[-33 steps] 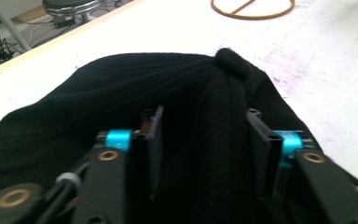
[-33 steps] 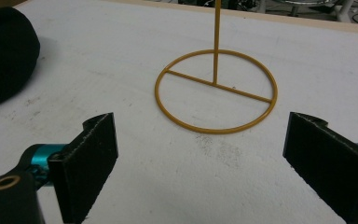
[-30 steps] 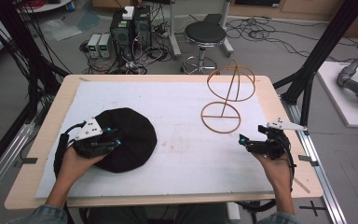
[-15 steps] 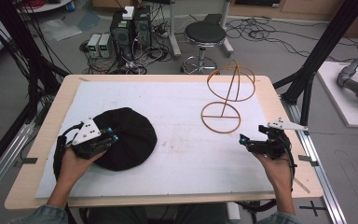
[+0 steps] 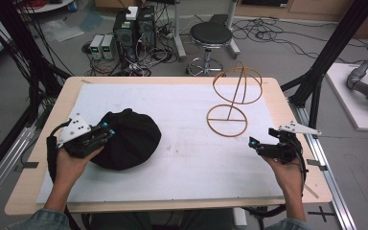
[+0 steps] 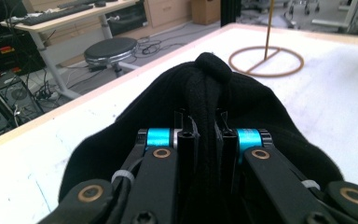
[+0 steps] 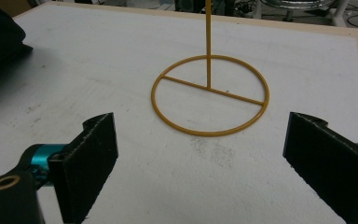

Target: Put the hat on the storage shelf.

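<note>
**The hat gets pinched**

The left gripper has moved back to the near edge of the black hat and now squeezes a fold of it tight. The hat still lies on the table. The right gripper waits wide open, holding nothing, near the wire stand. Lifting the hat probably comes next.

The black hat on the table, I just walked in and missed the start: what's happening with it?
A person works at the table with tongs in each hand. The left tongs are shut on a fold of the black hat, which lies at the left. The right tongs are open and hold nothing, facing the yellow wire stand, which stands upright at the right.
</note>
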Demonstrator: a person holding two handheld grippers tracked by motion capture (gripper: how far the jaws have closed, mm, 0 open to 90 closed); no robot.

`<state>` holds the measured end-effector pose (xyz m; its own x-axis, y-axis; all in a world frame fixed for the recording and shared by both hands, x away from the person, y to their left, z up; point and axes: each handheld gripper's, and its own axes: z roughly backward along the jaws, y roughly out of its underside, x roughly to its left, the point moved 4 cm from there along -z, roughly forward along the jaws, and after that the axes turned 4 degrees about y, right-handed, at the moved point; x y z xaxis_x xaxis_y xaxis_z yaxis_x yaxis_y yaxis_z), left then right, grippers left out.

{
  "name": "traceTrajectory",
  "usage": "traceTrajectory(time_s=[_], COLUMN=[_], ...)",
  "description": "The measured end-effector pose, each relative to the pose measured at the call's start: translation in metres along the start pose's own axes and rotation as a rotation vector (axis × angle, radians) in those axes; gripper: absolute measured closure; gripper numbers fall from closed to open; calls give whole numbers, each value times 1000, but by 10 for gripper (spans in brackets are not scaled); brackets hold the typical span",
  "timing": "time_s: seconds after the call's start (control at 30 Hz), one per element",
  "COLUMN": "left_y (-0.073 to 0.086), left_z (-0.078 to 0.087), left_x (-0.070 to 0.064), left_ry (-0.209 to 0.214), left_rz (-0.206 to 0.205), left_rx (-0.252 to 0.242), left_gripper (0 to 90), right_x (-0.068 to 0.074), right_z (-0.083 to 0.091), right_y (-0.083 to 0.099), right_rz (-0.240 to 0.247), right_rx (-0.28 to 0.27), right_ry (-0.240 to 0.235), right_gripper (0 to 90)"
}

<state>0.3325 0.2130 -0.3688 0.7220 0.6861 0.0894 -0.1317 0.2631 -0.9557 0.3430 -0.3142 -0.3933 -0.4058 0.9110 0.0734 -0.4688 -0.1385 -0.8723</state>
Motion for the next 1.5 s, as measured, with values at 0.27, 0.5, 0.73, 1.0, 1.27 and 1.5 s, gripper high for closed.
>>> traceTrajectory(time_s=[0.27, 0.5, 0.73, 1.0, 1.27, 1.5], left_y=[-19, -40, -61, -88, -116, -153], left_z=[1, -6, -13, -21, -33, -48], left_x=[11, 21, 28, 35, 36, 31], left_ry=[-11, -19, -34, -30, -28, 3], left_rz=[58, 65, 42, 27, 7, -30], left_rx=[-40, -60, -70, -89, -114, -134], left_gripper=[832, 832, 832, 832, 832, 833], right_x=[-3, -5, -6, -6, -7, -6], right_z=[1, 2, 2, 6, 11, 11], right_y=[0, 1, 2, 3, 2, 1], right_rz=[-8, -17, -21, -17, -15, -12], right_rx=[-4, -6, -4, -7, -27, -28], right_ry=[1, -2, -3, 0, 3, 5], right_gripper=[97, 97, 97, 97, 97, 97])
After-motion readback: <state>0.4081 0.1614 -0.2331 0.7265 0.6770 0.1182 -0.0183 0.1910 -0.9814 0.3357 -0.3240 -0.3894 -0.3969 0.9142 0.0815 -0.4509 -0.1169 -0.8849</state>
